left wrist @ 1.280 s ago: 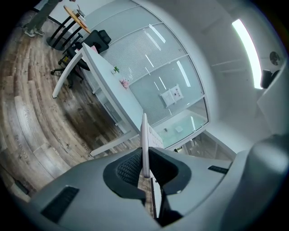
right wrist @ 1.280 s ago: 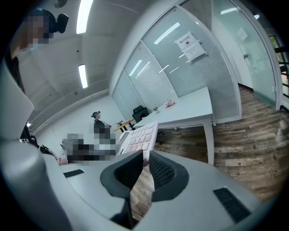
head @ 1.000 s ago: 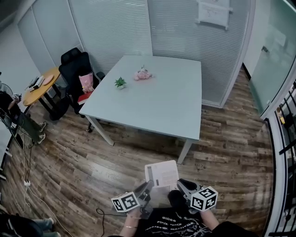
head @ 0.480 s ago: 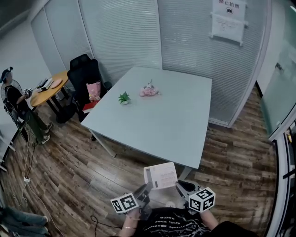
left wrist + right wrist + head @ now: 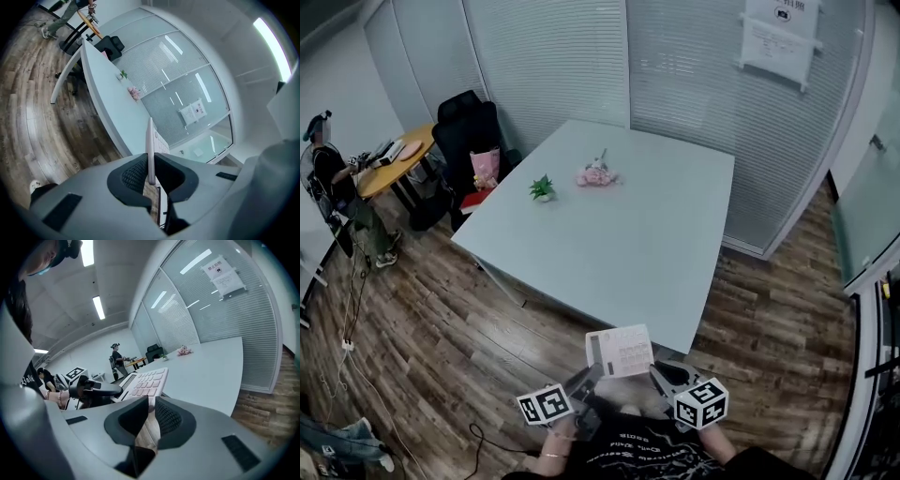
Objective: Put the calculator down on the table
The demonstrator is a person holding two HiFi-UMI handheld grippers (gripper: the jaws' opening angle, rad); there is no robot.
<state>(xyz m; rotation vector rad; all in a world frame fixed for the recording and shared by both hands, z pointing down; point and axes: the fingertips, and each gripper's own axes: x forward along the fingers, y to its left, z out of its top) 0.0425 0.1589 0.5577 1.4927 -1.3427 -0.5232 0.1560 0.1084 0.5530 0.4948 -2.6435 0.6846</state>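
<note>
A pale pink-white calculator (image 5: 620,352) hangs keys-up in front of me, just short of the near corner of the white table (image 5: 619,244). My left gripper (image 5: 588,377) is shut on its left edge and my right gripper (image 5: 657,373) on its right edge. In the left gripper view the calculator (image 5: 150,143) stands edge-on between the pads of the left gripper (image 5: 151,174), with the table (image 5: 110,96) stretching ahead. In the right gripper view the calculator's keys (image 5: 146,379) show above the right gripper (image 5: 149,414), whose pads pinch its edge; the table (image 5: 211,364) lies beyond.
A small green plant (image 5: 542,188) and a pink object (image 5: 597,174) sit on the table's far half. A black chair (image 5: 467,131), a round wooden table (image 5: 392,161) and a person (image 5: 336,192) are at the left. Glass partition walls close the back; a cable (image 5: 487,436) lies on the floor.
Both grippers have carried the calculator forward toward the table's near corner; the table now sits closer and larger in view. The grip on the calculator is unchanged.
</note>
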